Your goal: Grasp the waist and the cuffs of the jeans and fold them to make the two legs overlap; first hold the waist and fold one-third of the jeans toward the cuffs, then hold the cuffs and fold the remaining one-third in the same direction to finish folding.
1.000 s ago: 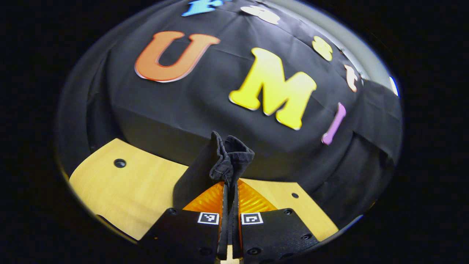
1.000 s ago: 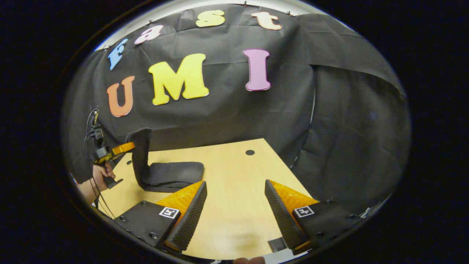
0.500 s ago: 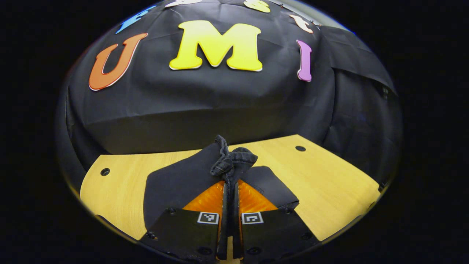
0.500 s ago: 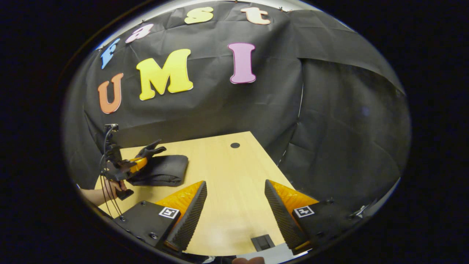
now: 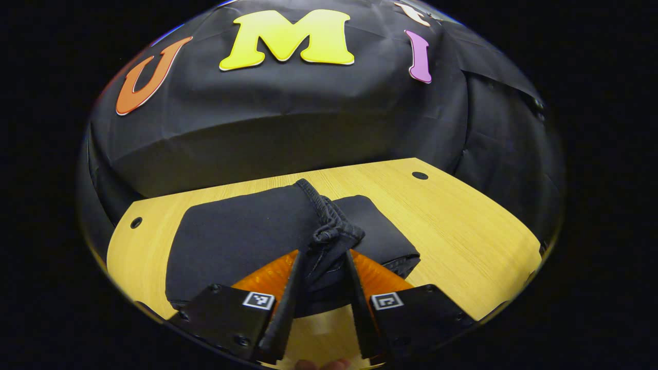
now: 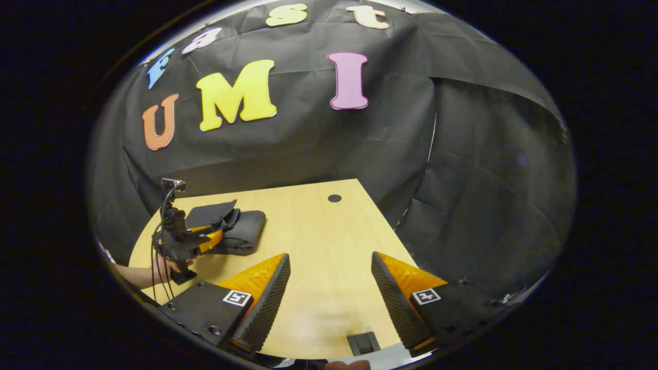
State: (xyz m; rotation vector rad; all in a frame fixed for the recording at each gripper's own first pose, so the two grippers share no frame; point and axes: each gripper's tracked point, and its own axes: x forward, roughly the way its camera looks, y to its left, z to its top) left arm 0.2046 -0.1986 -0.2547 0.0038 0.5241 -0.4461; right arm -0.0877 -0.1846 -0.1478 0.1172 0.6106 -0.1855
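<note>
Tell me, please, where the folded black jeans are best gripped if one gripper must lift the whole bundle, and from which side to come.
Probably the thick rounded fold edge of the jeans, approached level over the bare table from the right gripper side. There the layers wrap together, so one pinch could catch all. The bunched end between the left gripper fingers is loose.

wooden table [image 5: 462, 226] — folded jeans [image 5: 241, 236] on it
</note>
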